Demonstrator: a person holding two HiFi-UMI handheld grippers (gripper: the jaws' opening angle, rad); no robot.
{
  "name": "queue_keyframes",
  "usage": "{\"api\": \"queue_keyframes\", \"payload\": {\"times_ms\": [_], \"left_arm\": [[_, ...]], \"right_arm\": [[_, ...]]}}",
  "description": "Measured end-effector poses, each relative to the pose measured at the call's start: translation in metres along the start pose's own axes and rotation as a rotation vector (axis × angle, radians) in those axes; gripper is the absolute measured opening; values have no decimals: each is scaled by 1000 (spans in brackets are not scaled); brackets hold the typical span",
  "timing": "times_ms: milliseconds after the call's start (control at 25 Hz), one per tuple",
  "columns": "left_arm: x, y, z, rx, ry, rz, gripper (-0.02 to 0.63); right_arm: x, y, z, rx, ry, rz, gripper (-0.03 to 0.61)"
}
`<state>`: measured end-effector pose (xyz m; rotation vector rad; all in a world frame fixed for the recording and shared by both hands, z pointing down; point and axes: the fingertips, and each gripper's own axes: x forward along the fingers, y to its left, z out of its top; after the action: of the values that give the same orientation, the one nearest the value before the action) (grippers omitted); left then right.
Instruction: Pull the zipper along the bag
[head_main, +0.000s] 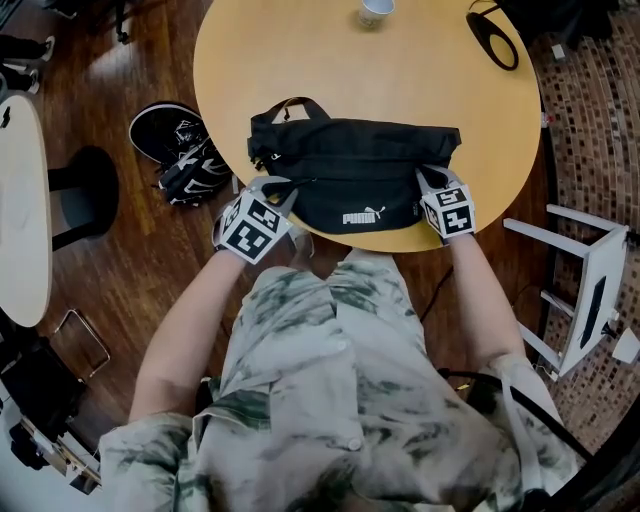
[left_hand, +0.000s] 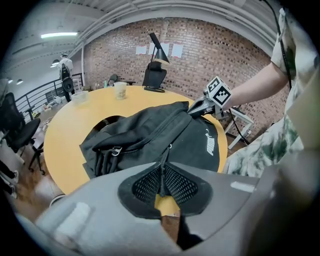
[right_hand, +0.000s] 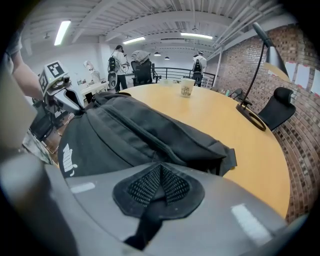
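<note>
Black fabric waist bag (head_main: 355, 175) on bench (head_main: 420, 80) | left gripper (left_hand: 161, 182) jaws pinch thin zipper cord (left_hand: 163, 162) | right gripper (right_hand: 159, 185) jaws clamp, probably, end strap (right_hand: 149, 222) | grip set; next I draw cord steadily along track.

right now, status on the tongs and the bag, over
Left tongs shut on zip pull. Right tongs shut on bag's right end. Bag lies at table's near edge. Nothing in the way; cup far off.
</note>
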<state>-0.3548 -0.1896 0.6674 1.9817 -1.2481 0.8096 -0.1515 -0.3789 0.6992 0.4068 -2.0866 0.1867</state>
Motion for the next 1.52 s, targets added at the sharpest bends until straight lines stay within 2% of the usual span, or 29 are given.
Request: {"api": "queue_keyframes", "payload": {"times_ms": [360,560,720,840,920,1160,1360,1520], "left_arm": [[-2,11,-6,-2,-12,13,32],[-3,13,-4,-14,-25,35,35],[-6,10,6,-2,-78,79,38],[-21,13,13,-30,-124,143,51],[-35,5,17,-55,-168,173,53],[-89,-61,17,-87,-295,228,53],[-138,-167,12,-172,-444,212,52],[-170,-252,6,-191,-509,190,51]], "right_arm": [[2,1,1,4,18,-31,6],[-1,1,2,83,-4,-37,6],[-16,-2,5,74,-31,-52,18],[-40,4,14,72,-94,-37,61],[-62,13,12,71,-139,-24,61],[-145,50,-25,107,-273,-12,54],[-220,94,-90,114,-341,38,46],[-272,128,-128,87,-391,77,40]]}}
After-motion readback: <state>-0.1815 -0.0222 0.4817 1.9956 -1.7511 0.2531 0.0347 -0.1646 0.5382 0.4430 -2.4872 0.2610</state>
